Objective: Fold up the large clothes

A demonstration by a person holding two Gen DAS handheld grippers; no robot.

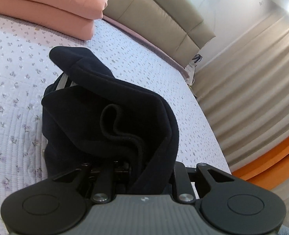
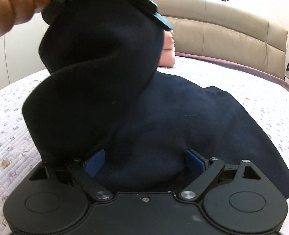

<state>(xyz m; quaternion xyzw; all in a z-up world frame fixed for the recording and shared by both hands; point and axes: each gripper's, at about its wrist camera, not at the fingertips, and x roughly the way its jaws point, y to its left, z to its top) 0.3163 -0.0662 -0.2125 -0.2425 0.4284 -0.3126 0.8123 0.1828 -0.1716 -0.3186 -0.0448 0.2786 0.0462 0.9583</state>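
While pinched in the left tool (image 2: 154,17), a soft, limp navy fleece garment (image 2: 164,117) is lifted off the quilted floral bed (image 2: 252,98); right tool (image 2: 144,162) spread w/ cloth between. Hem edge judged best hold.

Garment (image 2: 183,117): dark navy knit cloth, matt, soft. Bedspread (image 1: 17,98): quilted cloth, stitched, floral print. Headboard (image 2: 232,33): beige leather-look, smooth, slight sheen. Blanket (image 1: 46,5): pink cloth, matt. Right gripper (image 2: 144,160): matt black plastic, shiny metal pins.

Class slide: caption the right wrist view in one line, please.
Left gripper lifts one side of a navy garment off the floral bedspread, right gripper's blue fingers open.
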